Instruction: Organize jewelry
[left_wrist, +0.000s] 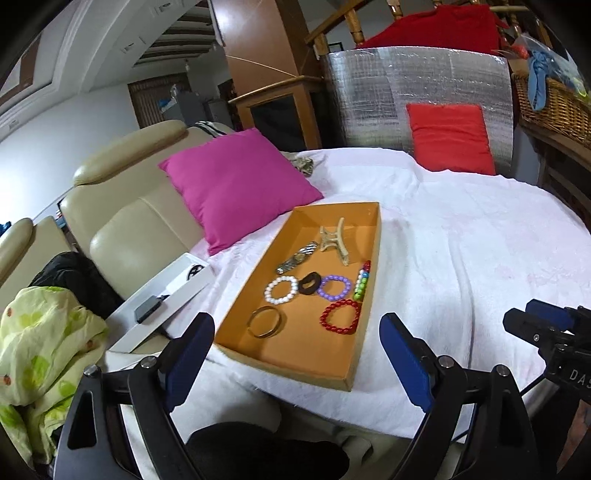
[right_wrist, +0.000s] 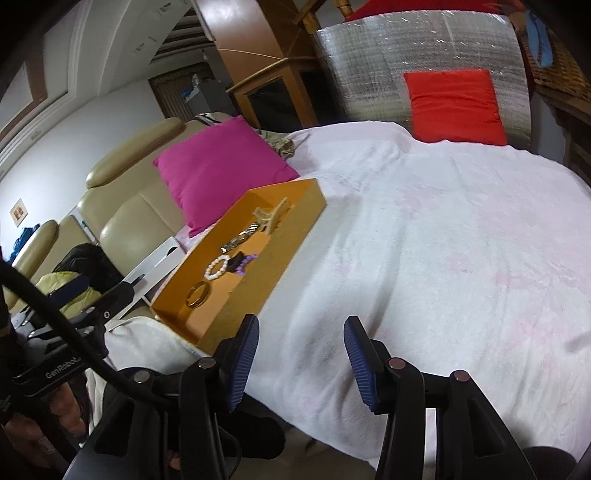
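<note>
Both views are evenly and fairly brightly lit by diffuse indoor light; no lamp is visible and shadows are soft. The white blanket (left_wrist: 461, 236) is near overexposure, its texture washed out. The silver foil panel (left_wrist: 417, 96) shows scattered specular glare. Strong fisheye distortion bends straight lines, and dark vignetting fills the corners. The left wrist view is sharp at centre; the right wrist view is slightly smeared, notably along the orange tray (right_wrist: 280, 258) wall.
</note>
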